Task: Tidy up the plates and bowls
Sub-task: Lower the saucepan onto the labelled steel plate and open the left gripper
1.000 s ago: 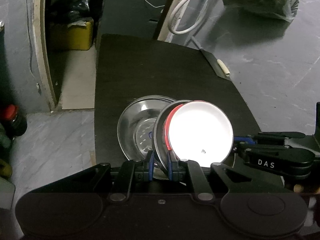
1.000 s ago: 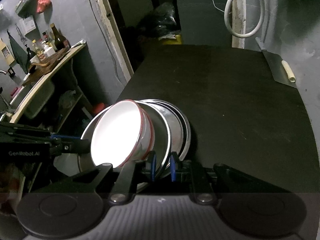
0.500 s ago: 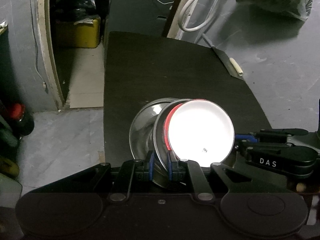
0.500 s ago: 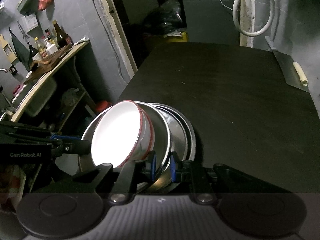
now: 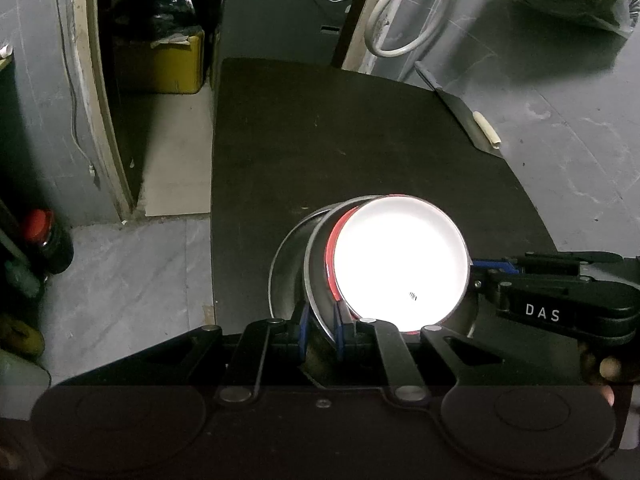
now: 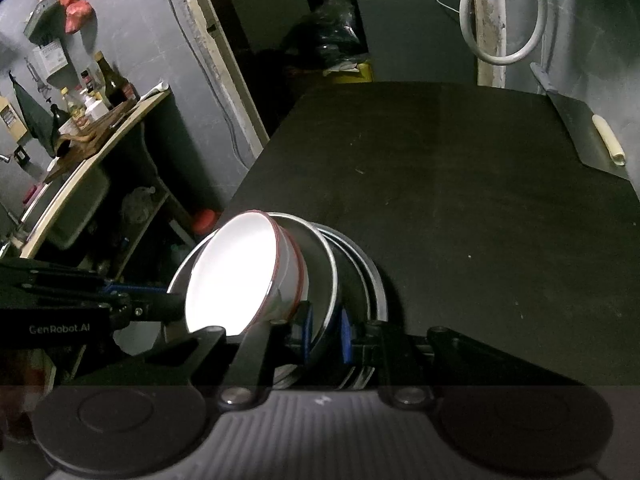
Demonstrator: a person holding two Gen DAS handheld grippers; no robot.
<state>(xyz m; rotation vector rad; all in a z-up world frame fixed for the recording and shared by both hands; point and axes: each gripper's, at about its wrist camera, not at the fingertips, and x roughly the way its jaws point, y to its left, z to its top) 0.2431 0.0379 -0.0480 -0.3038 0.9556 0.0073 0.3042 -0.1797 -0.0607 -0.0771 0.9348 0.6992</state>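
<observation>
A white bowl [image 5: 400, 264] with a red rim sits in a stack of steel plates [image 5: 288, 272], tilted over the near part of a black table [image 5: 340, 152]. My left gripper [image 5: 320, 328] is shut on the plates' near rim. My right gripper [image 5: 476, 274] reaches in from the right, and its blue pads meet the stack's edge. In the right wrist view the bowl [image 6: 232, 276] glares white. The right gripper [image 6: 324, 332] is shut on a plate rim [image 6: 332, 276] there. The left gripper [image 6: 168, 300] comes in from the left. I cannot tell whether the stack touches the table.
A cleaver [image 5: 460, 116] with a pale handle [image 5: 486, 130] lies at the table's right edge. A white hose loop [image 5: 400, 20] hangs behind it. Left of the table are a yellow box [image 5: 160, 64], a red-capped bottle [image 5: 40, 232] and a bottle-laden shelf [image 6: 92, 96].
Both grippers have carried the stack forward over the table and slightly down. Their grips on the plates look the same.
</observation>
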